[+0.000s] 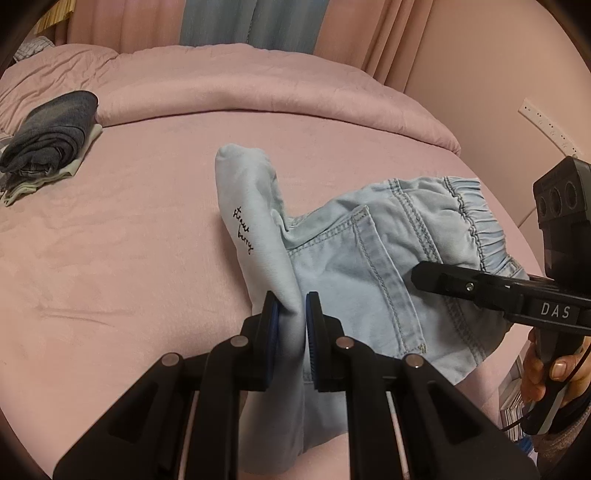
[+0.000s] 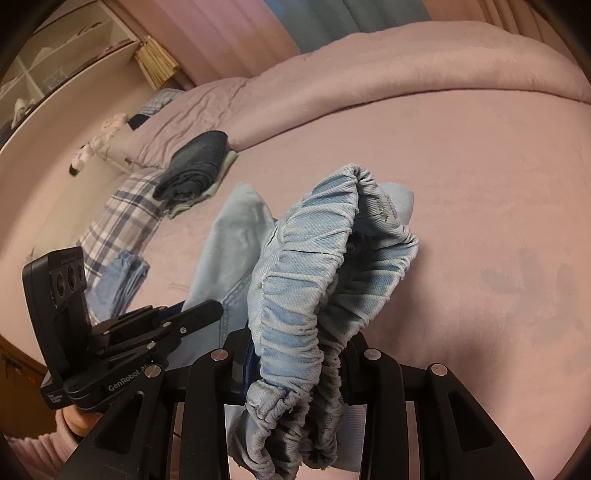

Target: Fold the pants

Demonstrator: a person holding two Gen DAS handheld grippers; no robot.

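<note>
Hanging limp above the pink bed [image 1: 110,258], the light denim pants [image 1: 369,258] look soft and floppy. The left gripper [image 1: 291,325] pinches a leg fold; the right gripper [image 2: 295,365] clamps the bunched elastic waistband [image 2: 295,295], the firmest hold.

Wide bed [image 1: 122,258] under a pink sheet, bulky pink duvet [image 1: 258,92] rolled along its far edge, pink and blue-grey curtains [image 1: 221,22] behind, plain pinkish wall [image 1: 498,74] with a white power strip [image 1: 546,123], open shelving [image 2: 55,55] off left, dim warm light.
</note>
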